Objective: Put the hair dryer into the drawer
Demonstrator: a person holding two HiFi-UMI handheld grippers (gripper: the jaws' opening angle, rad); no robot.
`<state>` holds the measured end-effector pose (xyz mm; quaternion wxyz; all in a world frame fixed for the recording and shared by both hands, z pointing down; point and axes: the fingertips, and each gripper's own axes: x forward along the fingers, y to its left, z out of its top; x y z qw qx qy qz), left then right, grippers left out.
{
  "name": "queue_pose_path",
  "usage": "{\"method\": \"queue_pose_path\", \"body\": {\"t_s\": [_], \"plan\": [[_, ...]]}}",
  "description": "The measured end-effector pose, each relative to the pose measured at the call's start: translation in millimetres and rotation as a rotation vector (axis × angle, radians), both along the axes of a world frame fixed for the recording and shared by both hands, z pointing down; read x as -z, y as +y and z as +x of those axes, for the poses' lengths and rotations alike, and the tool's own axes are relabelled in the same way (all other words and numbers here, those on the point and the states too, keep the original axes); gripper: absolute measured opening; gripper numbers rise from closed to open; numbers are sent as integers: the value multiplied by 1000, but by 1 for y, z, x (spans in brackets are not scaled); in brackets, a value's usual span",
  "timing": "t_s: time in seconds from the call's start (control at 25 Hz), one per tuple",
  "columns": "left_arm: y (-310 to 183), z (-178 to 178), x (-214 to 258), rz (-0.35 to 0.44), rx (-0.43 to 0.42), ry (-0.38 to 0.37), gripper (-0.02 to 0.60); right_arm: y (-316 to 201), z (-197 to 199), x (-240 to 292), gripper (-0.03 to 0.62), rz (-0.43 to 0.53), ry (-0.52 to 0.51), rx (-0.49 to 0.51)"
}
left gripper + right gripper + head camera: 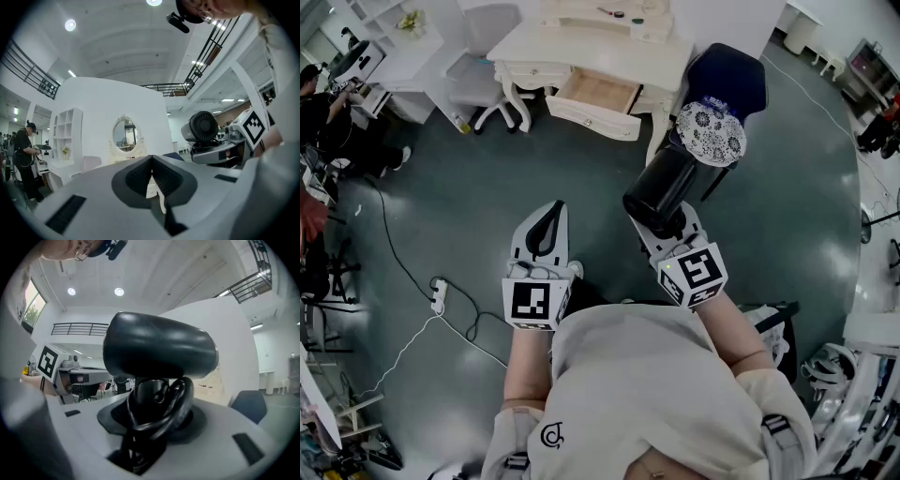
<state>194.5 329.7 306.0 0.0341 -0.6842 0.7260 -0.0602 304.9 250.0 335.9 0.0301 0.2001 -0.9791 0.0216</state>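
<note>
Your right tool (152, 420) is pinching the hair dryer (159, 350) by its handle, with the coiled cord (183, 404) caught in the same grip. The black barrel sits above the jaws. Your left tool (152, 171) is pressed together with nothing in it, just left of the right one. Both are near you, over the floor (469, 206). The drawer (598, 92) stands pulled open in the white worktop (581, 47) at the far side, well apart from the dryer.

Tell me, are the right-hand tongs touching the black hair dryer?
Touching. The right gripper view shows the right tongs closed on the hair dryer, with its handle pressed between the jaws.
</note>
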Motion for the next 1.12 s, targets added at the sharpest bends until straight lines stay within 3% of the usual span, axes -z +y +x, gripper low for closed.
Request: {"method": "queue_pose_path", "body": {"t_s": [0.76,1.12], "plan": [[-28,9,-8,-20,-46,30,12,-20,6,-13,184,-38,33,1],[-70,-37,-17,-31,-83,55,12,-61,-37,-24,186,-71,49,-39]]}}
